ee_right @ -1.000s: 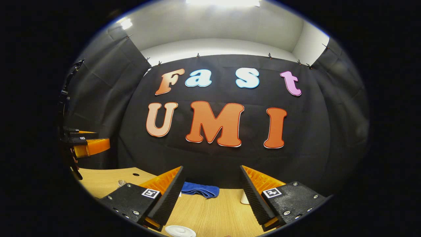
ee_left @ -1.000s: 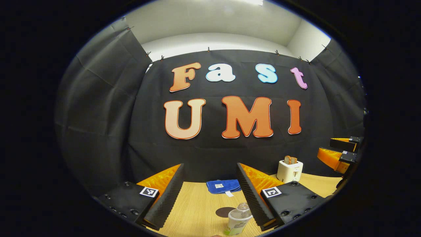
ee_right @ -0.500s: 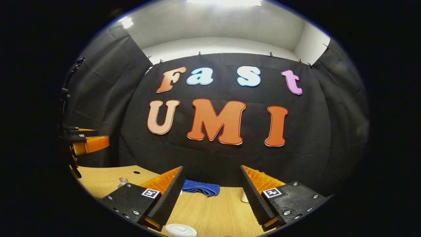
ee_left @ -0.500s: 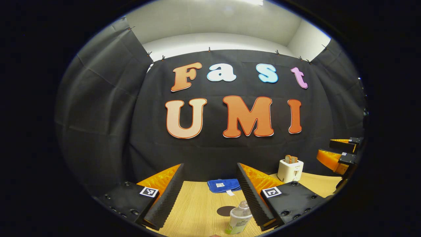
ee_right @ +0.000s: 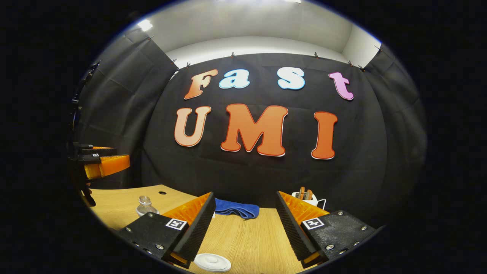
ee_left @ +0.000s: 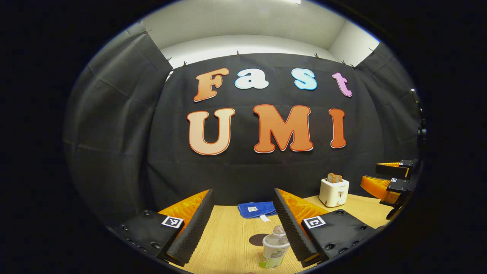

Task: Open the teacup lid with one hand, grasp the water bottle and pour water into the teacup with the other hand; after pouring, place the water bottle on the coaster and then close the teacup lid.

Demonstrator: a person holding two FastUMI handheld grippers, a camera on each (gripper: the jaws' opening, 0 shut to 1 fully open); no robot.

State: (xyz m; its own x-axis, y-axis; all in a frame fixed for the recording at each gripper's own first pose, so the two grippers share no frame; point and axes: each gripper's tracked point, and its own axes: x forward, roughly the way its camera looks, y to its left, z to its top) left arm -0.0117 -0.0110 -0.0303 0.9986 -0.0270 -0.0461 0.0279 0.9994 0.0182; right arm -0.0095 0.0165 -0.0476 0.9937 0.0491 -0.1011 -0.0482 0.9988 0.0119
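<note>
In the left gripper view my left gripper [ee_left: 243, 224] is open above the wooden table [ee_left: 228, 243]. A clear water bottle [ee_left: 274, 251] with a green label stands low between its fingers, nearer the right finger, untouched. A dark round coaster [ee_left: 258, 239] lies just behind the bottle. In the right gripper view my right gripper [ee_right: 245, 228] is open, and the white teacup lid [ee_right: 212, 262] sits low between its fingers, near the left one. The bottle's top [ee_right: 145, 206] shows at the left. Each gripper shows at the side of the other's view, the left gripper [ee_right: 101, 165] and the right gripper [ee_left: 388, 180].
A folded blue cloth [ee_left: 257, 209] lies at the back of the table by the black wall. A white toaster [ee_left: 334, 191] with bread slices stands at the back right. A small hole [ee_right: 162, 193] marks the tabletop at the left in the right gripper view.
Both views have tipped downward a little, so more table shows. In the right gripper view the bottle's top and the toaster have come into sight. Both grippers stay open.
</note>
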